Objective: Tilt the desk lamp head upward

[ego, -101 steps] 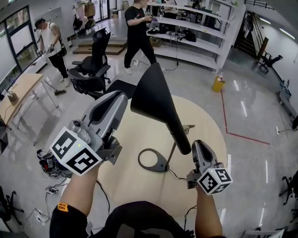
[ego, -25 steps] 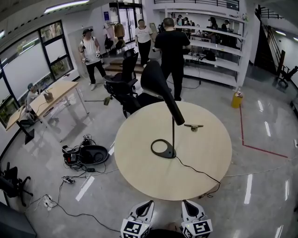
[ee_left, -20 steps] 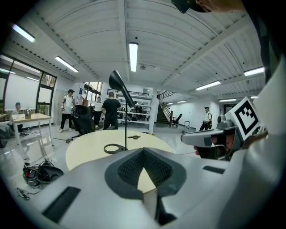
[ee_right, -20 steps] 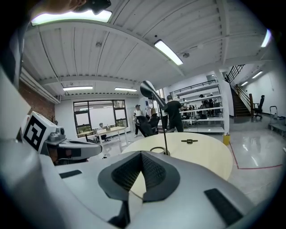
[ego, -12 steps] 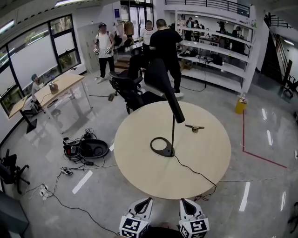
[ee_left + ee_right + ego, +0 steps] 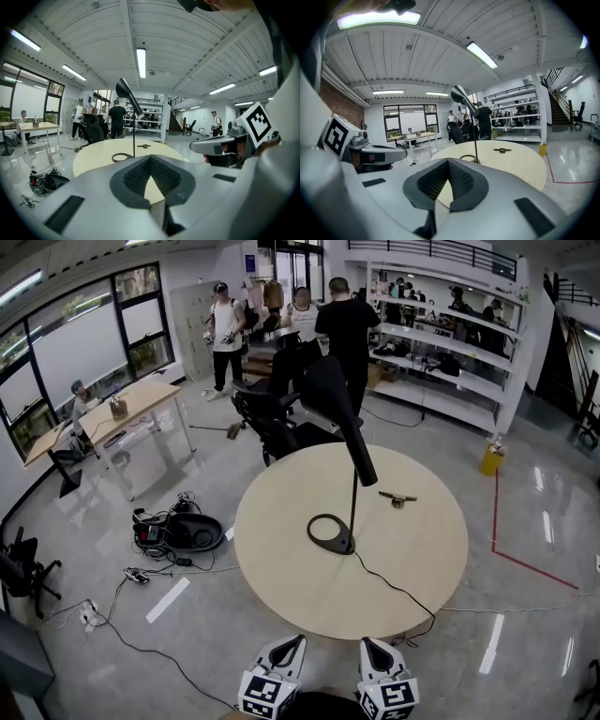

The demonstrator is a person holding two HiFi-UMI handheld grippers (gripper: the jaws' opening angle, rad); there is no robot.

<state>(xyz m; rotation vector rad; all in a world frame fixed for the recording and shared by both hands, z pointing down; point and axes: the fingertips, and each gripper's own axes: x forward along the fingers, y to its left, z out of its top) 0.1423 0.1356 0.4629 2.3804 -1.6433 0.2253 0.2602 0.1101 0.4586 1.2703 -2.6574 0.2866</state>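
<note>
Left gripper [image 6: 292,648] and right gripper [image 6: 370,650] had pulled back from lamp head [image 6: 339,409] I flanked seconds earlier. Both claws closed, empty. Lamp head stood angled up over table [image 6: 281,563], well apart from me. Tilt judged done.

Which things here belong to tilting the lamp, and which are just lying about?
Job in hand: desk lamp head; lamp base; left hand-held gripper; right hand-held gripper.

Lying about: small metal part on the round table; cable heap on the floor; office chair.
</note>
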